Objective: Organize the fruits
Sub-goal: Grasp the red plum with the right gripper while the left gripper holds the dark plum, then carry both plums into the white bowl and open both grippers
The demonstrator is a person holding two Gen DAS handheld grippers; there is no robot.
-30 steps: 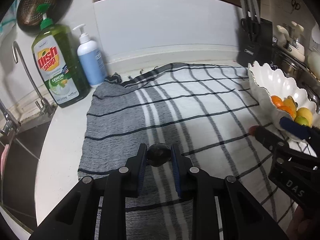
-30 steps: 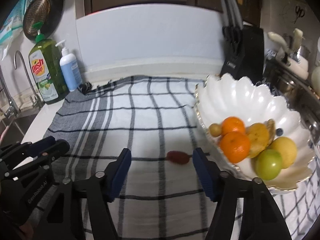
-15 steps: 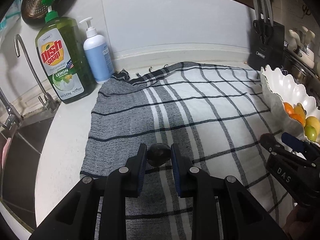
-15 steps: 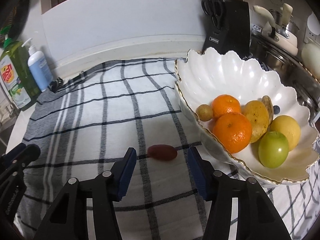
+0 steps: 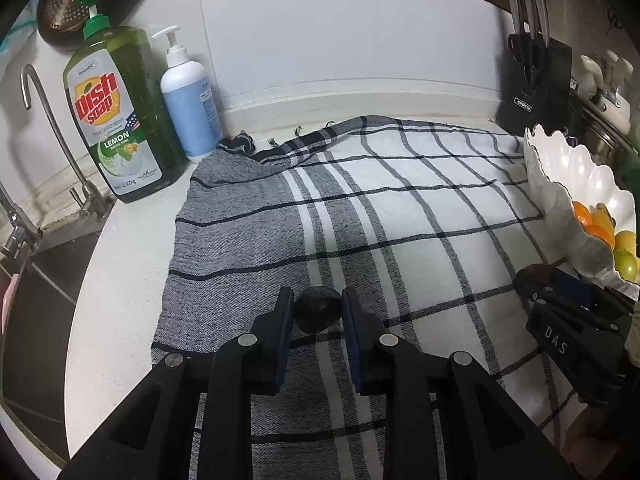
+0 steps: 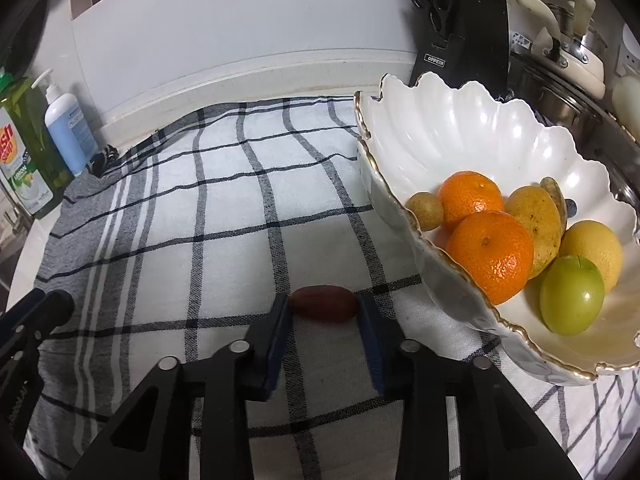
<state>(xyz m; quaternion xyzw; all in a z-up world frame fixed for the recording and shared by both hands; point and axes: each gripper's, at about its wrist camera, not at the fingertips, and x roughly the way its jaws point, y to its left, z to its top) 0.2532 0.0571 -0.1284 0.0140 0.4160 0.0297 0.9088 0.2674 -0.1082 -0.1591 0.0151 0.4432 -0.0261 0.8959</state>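
R tongs (image 6: 324, 312) have just been closing onto the red date (image 6: 323, 309) at lower centre, pads touching it, ready for the bowl (image 6: 452, 136); L tongs (image 5: 318, 314) clenched on a dark fruit (image 5: 318, 314).

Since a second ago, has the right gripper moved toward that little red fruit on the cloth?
Yes. The right gripper has come in on the red fruit beside the white bowl, its jaws closing until the pads flank it.

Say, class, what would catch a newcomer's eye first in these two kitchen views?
Most striking is the scalloped white bowl at the right of the checked cloth, holding two bright mandarins and a green apple. In front of it the right gripper has just been closing on a dark red oblong fruit lying on the cloth. In the left wrist view, the left gripper clamps a small black round fruit, with a green dish soap bottle behind.
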